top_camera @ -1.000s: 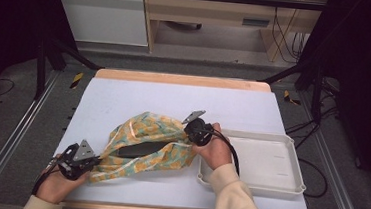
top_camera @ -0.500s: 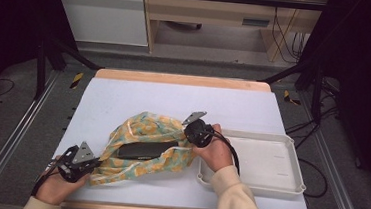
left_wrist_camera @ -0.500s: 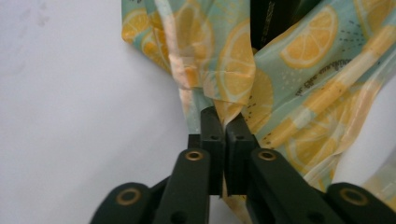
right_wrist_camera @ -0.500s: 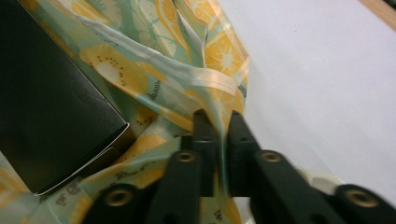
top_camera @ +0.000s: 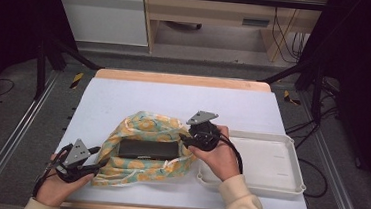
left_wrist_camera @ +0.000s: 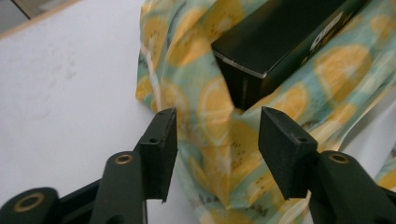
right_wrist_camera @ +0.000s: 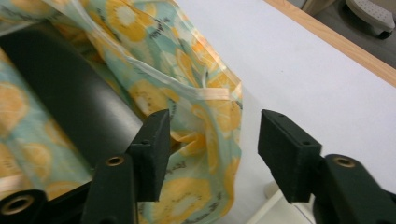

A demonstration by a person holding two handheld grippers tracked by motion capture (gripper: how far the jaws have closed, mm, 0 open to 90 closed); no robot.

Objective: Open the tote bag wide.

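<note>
left gripper (top_camera: 100,159) jaws opening off citrus-print bag (top_camera: 144,124) | right gripper (top_camera: 185,138) jaws opening beside it | black box (top_camera: 147,149) lying inside

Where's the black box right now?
In the high view the black box lies on the lemon-print cloth near the table's front middle, between both tongs and left of the white tray.

A white tray (top_camera: 269,166) sits on the right side of the table (top_camera: 174,98). Behind the table is a wooden desk (top_camera: 211,11). Black cables (top_camera: 280,21) hang near the desk.
</note>
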